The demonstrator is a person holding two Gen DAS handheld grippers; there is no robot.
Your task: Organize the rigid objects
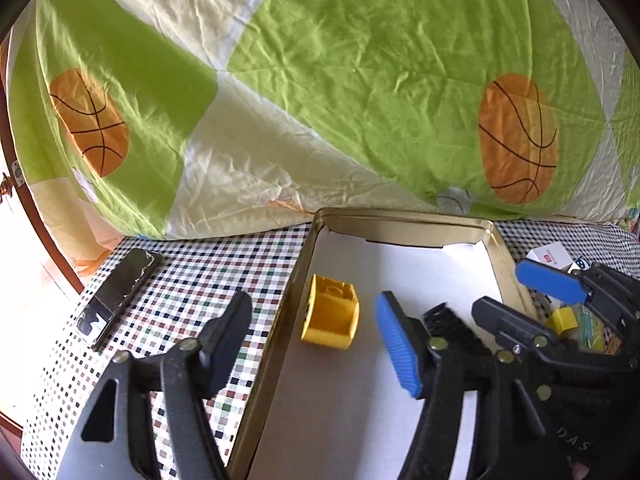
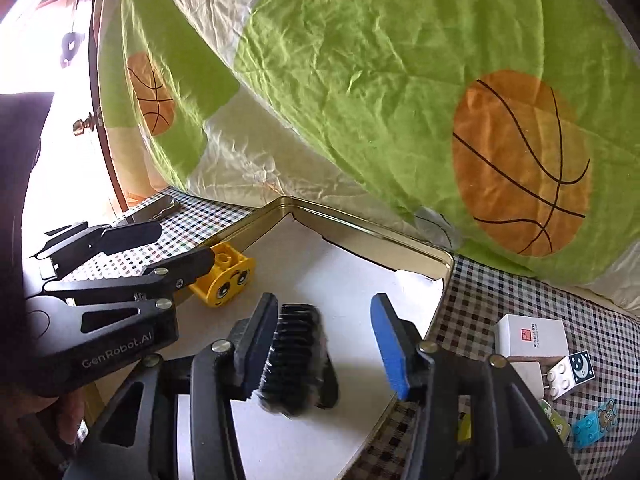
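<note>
A gold tin tray (image 1: 400,220) (image 2: 360,236) lined with white paper lies on the checked cloth. Inside it a yellow toy block (image 1: 332,312) lies on its side, and its cartoon face (image 2: 226,276) shows in the right wrist view. My left gripper (image 1: 312,340) (image 2: 164,248) is open around the block, pads apart from it. A black ribbed piece (image 2: 296,360) (image 1: 448,320), blurred, lies in the tray between the fingers of my right gripper (image 2: 325,344) (image 1: 516,296). It sits close to the left finger, well clear of the blue pad (image 2: 390,348). That gripper is open.
A green and cream basketball quilt (image 1: 360,80) rises right behind the tray. A dark phone (image 1: 120,296) lies on the cloth to the left. Right of the tray sit a white box (image 2: 532,336), a moon-print block (image 2: 572,372) and a blue bear tile (image 2: 596,424).
</note>
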